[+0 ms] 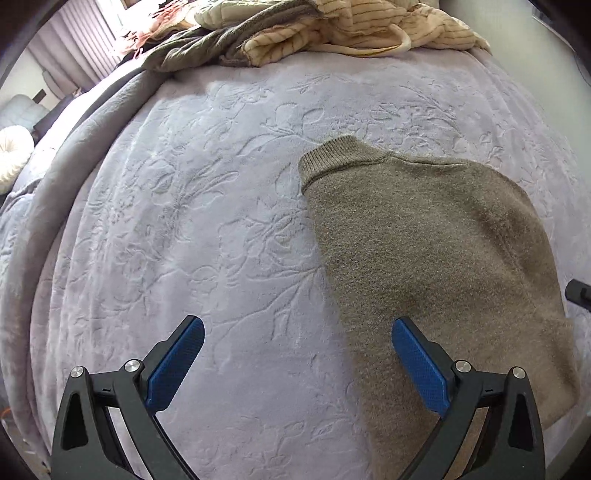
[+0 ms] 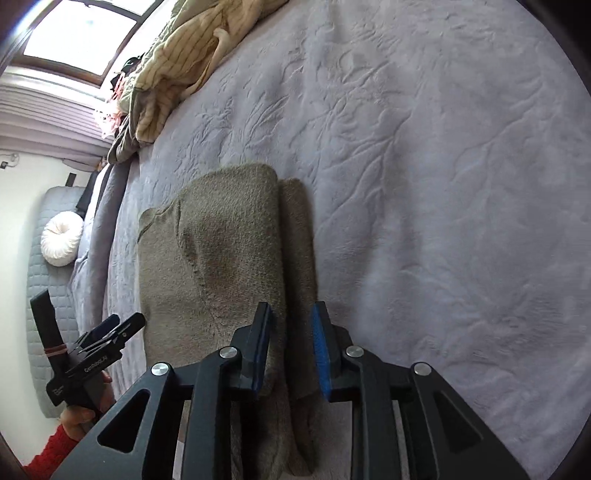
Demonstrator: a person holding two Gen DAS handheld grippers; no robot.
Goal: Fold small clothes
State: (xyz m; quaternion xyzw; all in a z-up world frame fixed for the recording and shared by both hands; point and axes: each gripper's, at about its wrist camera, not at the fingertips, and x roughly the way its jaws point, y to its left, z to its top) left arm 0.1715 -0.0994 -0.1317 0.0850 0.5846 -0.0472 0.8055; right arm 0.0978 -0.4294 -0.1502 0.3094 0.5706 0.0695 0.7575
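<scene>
— How are the jaws seen to stand, from left to right?

— Wide apart on the left gripper (image 1: 297, 334), with nothing held between its blue pads (image 1: 176, 363); one pad is over the bedspread (image 1: 192, 206), the other over the near edge of the brown sweater (image 1: 436, 251). On the right gripper (image 2: 291, 345) a narrow gap is kept, and a folded edge of the sweater (image 2: 229, 258) is seen between the pads, though whether it is actually pinched cannot be told.

— And where is the sweater placed?

— It is laid flat on the lilac embossed bedspread, its ribbed collar (image 1: 338, 157) turned toward the far side of the bed. From the right wrist view one side is seen folded over onto the body, with a long strip of knit lying just beside that fold.

— What else is shown?

— At the far left a round white cushion (image 2: 62, 239) is seen beside the bed. A heap of striped cream and olive clothes (image 1: 332, 27) is piled at the far end, well apart from the sweater. The left gripper itself is caught in the right wrist view (image 2: 107, 336), held by a hand (image 2: 79, 415) in a red sleeve.
</scene>
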